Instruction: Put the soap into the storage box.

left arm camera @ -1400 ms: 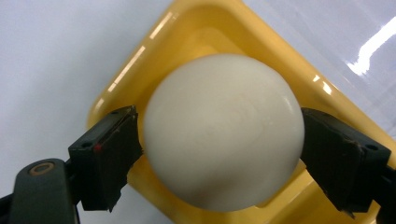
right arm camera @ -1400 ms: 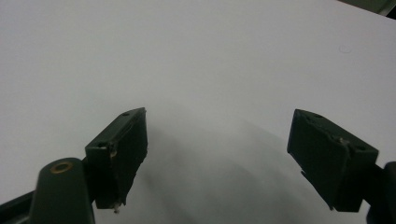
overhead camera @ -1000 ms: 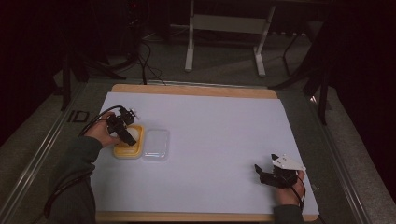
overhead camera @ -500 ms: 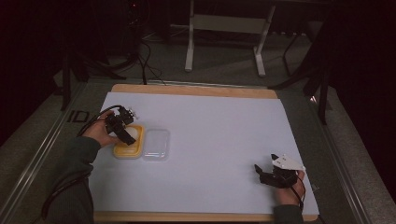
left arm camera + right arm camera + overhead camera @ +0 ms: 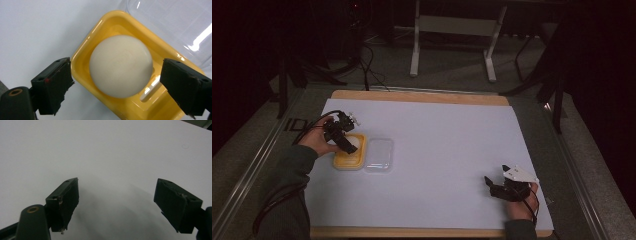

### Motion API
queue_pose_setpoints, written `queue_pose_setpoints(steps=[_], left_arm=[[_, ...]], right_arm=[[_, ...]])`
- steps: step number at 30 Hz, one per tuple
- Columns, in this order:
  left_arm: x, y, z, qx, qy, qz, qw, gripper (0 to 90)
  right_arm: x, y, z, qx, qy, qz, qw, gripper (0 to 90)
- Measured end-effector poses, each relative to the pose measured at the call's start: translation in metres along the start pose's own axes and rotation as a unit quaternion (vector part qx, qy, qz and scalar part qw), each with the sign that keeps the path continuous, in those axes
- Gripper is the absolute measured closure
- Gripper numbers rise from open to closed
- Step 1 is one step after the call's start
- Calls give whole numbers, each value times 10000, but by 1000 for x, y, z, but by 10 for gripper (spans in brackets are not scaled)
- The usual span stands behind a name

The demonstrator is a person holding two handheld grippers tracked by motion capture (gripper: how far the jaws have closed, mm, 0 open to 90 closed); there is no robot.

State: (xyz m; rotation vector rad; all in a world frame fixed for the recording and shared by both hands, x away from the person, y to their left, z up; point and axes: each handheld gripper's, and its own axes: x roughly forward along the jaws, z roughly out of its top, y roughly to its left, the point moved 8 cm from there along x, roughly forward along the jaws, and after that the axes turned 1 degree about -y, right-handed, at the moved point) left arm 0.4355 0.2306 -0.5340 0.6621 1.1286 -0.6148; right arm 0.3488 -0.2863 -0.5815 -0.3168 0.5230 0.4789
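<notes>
Soap (image 5: 121,65) in the yellow dish (image 5: 160,105) sits between the wide-spread left gripper (image 5: 120,85) jaws, seemingly untouched.

Before you, a shallow yellow soap dish (image 5: 348,158) with rounded corners lies flat on the white counter (image 5: 447,150), toward its left side. A smooth, cream-white rounded soap bar (image 5: 121,65) rests inside the dish, covering most of its floor; a slot in that floor shows just beside the bar. A clear plastic lid (image 5: 378,155) of like outline lies flat on the counter, touching the dish's right edge. In the left gripper view the lid's glossy surface (image 5: 175,22) carries bright reflections.
</notes>
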Motion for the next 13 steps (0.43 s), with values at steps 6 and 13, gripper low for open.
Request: queue_pose_setpoints(steps=[6, 13], left_arm=[[-13, -2, 4, 12, -160, -16, 9999, 130], [-28, -8, 8, 152, -286, -36, 9995, 136]], right_arm=[[0, 0, 0, -1, 1, 0, 10000, 200], [0, 0, 0, 5, -6, 4, 10000, 200]])
